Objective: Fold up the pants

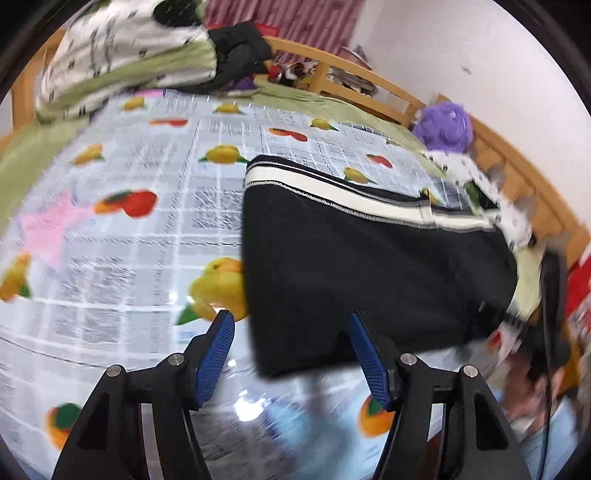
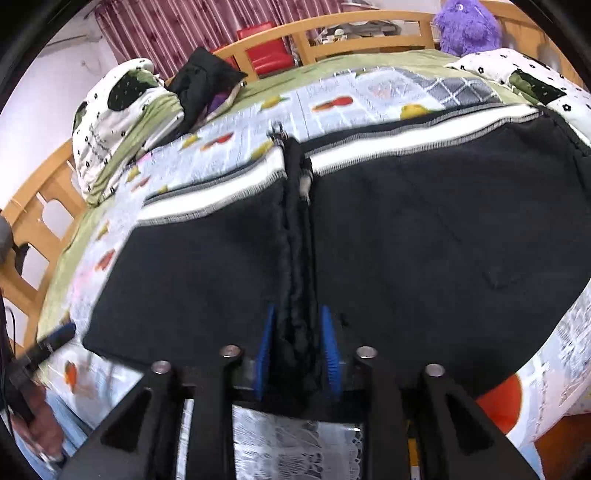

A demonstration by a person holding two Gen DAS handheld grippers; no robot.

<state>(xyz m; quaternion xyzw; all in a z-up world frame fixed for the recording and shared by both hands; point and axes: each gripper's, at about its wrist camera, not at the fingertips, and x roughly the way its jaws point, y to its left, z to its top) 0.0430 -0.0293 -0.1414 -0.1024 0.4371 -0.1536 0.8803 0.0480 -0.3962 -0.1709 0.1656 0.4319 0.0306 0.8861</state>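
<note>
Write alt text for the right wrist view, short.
Right tongs reach over black pants with white side stripes, a bunched ridge of the dark fabric sitting between their blue pads. The pants lie flat on a fruit-print cover over a wooden-framed bed, with a purple plush toy at the far end.

Fruit-print bed (image 1: pixel 129 229) bearing black pants (image 1: pixel 369 266)
</note>
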